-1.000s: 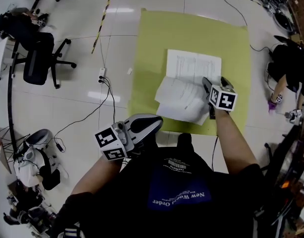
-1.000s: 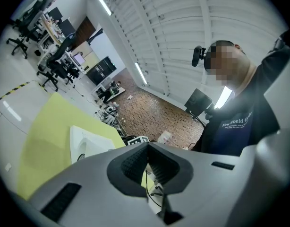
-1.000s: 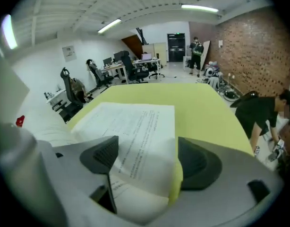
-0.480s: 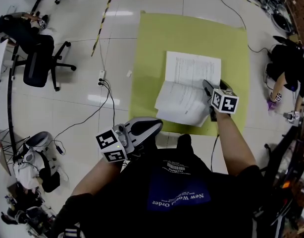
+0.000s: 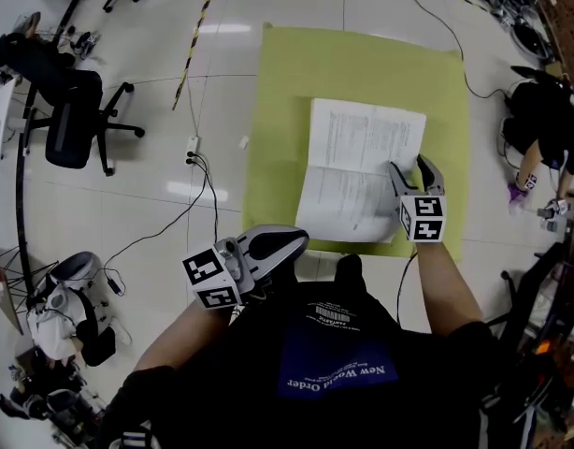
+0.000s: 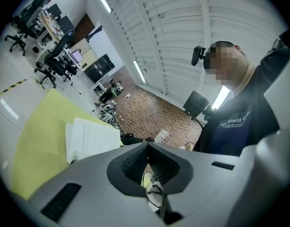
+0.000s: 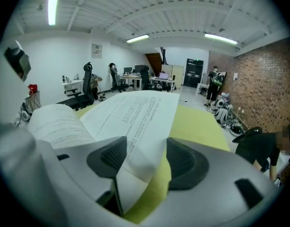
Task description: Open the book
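One book [image 5: 362, 171], yellow mat [image 5: 287, 92], perhaps power strip [image 5: 193, 142]

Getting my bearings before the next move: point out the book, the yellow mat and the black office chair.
book [image 5: 362, 138], head view, upper open page.
yellow mat [image 5: 296, 73], head view, bare far-left area.
black office chair [image 5: 70, 118], head view, backrest.

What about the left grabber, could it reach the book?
Probably yes: only bare floor and yellow mat lie between the left gripper and the book. It hangs back by the person, jaws shut.
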### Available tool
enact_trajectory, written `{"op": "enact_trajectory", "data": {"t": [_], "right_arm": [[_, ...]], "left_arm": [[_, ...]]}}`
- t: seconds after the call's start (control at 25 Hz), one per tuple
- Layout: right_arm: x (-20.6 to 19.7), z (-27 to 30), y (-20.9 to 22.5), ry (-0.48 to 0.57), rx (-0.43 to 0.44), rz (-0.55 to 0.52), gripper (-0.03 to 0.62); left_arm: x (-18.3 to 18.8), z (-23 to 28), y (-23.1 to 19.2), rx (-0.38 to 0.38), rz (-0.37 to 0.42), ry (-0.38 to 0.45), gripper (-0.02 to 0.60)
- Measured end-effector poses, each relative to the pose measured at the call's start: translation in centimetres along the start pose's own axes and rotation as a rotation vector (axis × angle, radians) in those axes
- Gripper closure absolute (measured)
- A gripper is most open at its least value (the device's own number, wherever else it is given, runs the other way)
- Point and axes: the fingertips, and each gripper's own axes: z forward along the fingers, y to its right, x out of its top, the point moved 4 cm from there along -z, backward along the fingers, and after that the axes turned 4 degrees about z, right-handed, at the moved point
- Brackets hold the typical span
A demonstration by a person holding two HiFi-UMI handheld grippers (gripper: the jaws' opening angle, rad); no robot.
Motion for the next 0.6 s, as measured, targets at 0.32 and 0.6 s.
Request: {"op": "enact_trajectory", "data": {"t": [0.32, 0.6], "right_arm": [[-0.5, -3.8, 0.5, 0.078, 0.189, -0.04, 0.558], [0.0, -6.8, -4.1, 0.077, 0.436, -0.287, 0.606]], "left_arm": [[-0.3, 0.2, 0.5, -0.017, 0.018, -0.006, 0.575], [-0.1, 0.2, 0.8, -0.036, 0.032, -0.001, 0.575]]}}
